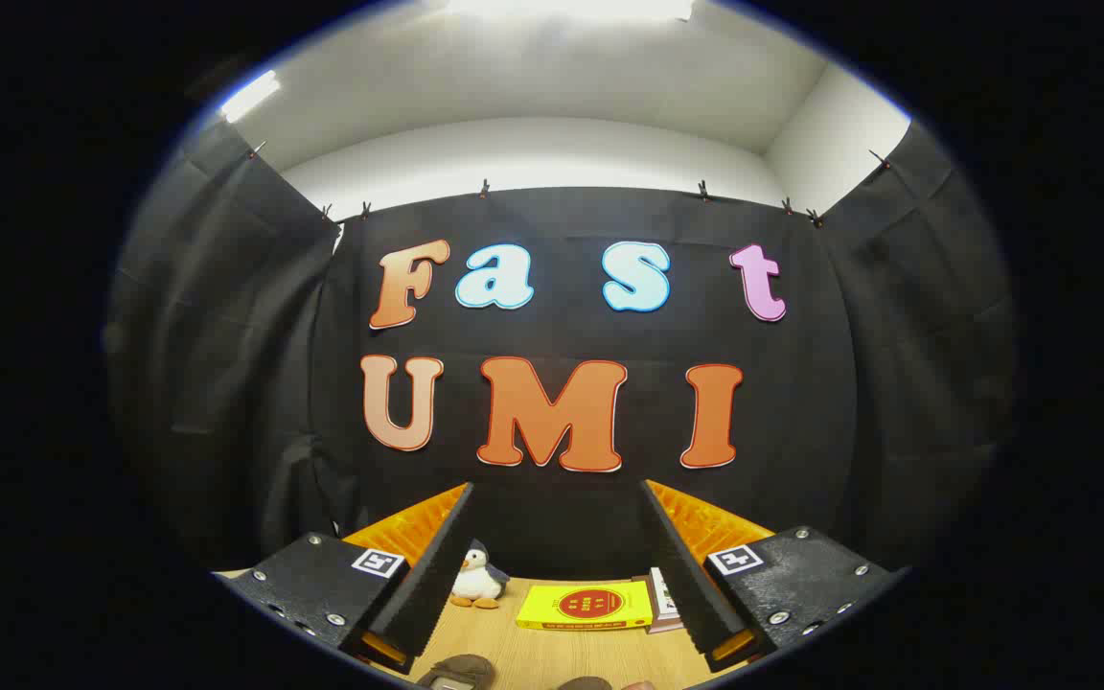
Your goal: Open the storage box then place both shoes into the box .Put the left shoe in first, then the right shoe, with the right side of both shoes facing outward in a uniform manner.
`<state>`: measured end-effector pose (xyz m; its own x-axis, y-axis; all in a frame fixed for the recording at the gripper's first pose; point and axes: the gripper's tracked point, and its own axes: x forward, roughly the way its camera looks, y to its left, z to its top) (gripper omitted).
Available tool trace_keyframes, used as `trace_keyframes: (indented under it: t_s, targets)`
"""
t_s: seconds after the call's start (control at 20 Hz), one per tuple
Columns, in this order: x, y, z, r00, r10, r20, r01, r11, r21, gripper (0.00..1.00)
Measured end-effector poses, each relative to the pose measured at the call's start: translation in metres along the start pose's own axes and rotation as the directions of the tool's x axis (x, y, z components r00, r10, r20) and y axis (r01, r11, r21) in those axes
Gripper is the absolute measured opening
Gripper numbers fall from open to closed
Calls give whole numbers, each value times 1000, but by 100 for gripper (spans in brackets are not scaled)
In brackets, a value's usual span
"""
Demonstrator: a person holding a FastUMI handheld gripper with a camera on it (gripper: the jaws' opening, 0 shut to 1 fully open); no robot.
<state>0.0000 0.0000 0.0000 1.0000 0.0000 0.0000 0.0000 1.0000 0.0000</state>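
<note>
Smooth wooden table (552,656), gripper (557,575) agape

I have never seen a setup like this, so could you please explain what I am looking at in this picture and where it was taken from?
No robot here: a person carries a handheld gripper, and a fisheye camera riding on it looks forward along its two fingers. They stand wide apart with nothing between them, so the gripper is open and holding nothing. Beyond them lies a wooden table against a black cloth wall. On it sit a small toy penguin, a yellow book and more books beside it. Nearest the camera, dark rounded shapes peek in, possibly the shoes, but too little shows to tell.
</note>
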Motion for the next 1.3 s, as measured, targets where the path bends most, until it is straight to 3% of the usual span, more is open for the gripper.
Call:
trace_keyframes:
  t_s: [0.7, 1.3]
  targets:
    - [4, 26, -7, 998, 69, -5, -69, 997, -15, 99]
    - [7, 28, -20, 996, 81, -35, -80, 997, 19, 99]
